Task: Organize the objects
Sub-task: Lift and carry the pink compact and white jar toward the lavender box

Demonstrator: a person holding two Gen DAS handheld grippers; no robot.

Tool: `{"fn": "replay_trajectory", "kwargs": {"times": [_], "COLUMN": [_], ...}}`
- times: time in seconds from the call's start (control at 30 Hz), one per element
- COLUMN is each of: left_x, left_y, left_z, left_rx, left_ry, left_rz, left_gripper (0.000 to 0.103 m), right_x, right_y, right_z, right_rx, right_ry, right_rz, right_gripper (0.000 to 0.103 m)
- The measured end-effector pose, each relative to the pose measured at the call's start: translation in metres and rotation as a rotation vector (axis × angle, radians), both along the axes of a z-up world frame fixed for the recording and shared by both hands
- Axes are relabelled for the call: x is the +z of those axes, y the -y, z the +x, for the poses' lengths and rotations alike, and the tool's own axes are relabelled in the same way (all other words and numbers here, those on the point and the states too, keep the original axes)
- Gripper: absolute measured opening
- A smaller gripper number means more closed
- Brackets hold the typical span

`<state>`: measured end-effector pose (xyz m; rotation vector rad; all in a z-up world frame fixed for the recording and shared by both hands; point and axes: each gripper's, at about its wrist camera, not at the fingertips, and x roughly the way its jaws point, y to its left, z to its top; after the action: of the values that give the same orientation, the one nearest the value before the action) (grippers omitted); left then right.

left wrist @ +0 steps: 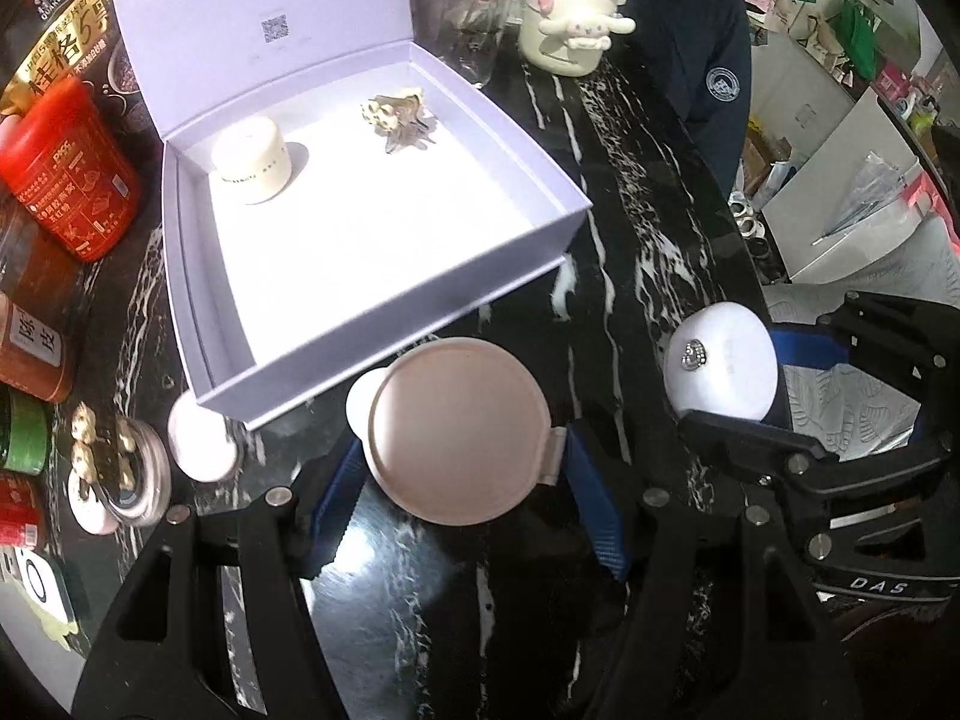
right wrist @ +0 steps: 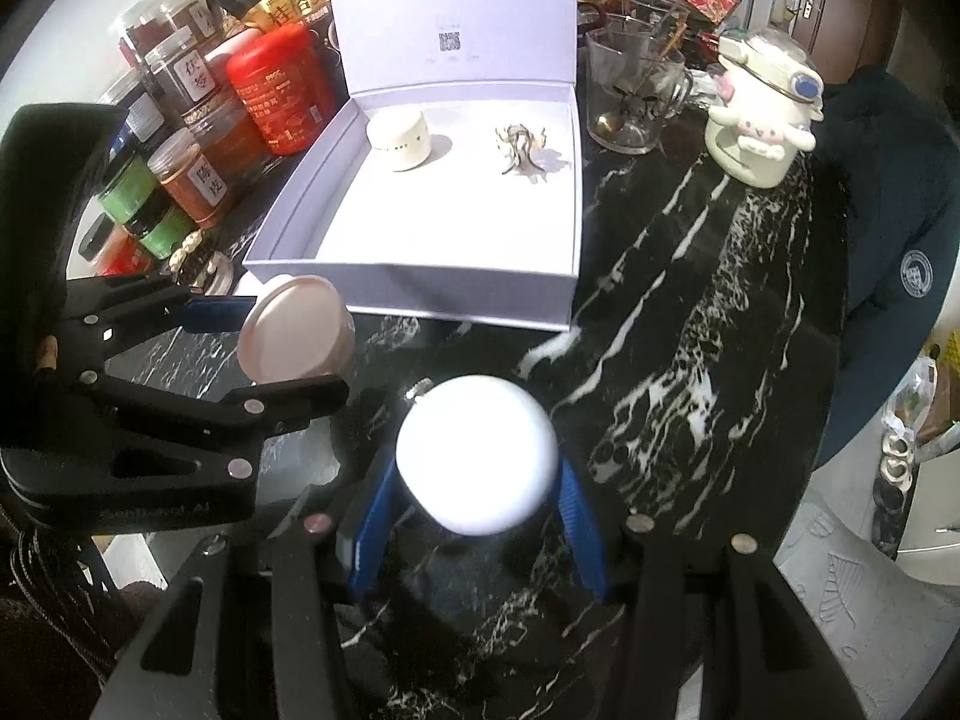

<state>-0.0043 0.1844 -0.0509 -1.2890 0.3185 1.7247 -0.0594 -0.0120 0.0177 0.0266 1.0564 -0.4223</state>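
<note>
Left hand-held gripper (left wrist: 462, 468) is closed onto a round pink compact (left wrist: 459, 429), pads on its 2 opposite edges; it sits at lower centre of the left wrist view, held just in front of the box and, as far as I can judge, clear of the bench (left wrist: 648, 192). Right hand-held gripper (right wrist: 477, 492) clamps a white round case (right wrist: 477, 453) the same way, at lower centre of the right wrist view. A small silver charm shows on that case's top in the left wrist view.

Step in hand, by my reading: carry each held piece into the open lavender box (left wrist: 558, 180).
- Lift over the near wall before moving forward; the wall is tall enough to catch a low edge.
- Keep each piece level; both are gripped on rounded rims, so a slip looks likely.
- Go 1 at a time to keep the grippers from crowding each other.
- Set down in the bare near half of the floor.

Contents of the box: 1 cream cylindrical jar (left wrist: 252, 162) at upper left, 1 pearl-trimmed hair clip (left wrist: 399, 120) at upper centre, well apart. Lid stands upright behind.

Glass cup (left wrist: 468, 30), upper centre: a thin stick-like item leans inside; the rest is unclear.
</note>
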Motion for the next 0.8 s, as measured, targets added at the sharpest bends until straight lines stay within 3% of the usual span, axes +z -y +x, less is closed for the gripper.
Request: {"fn": "replay_trajectory", "kwargs": {"times": [0.8], "left_x": [-0.011], "left_y": [-0.017], "left_z": [-0.084], "left_rx": [0.056], "left_ry": [0.006], "left_rz": [-0.030], "left_gripper": [0.064], "right_x": [0.012], "right_y": [0.022], "right_z": [0.080], "right_rx": [0.024], "right_ry": [-0.028], "right_rz": [0.017], "right_gripper": [0.053]}}
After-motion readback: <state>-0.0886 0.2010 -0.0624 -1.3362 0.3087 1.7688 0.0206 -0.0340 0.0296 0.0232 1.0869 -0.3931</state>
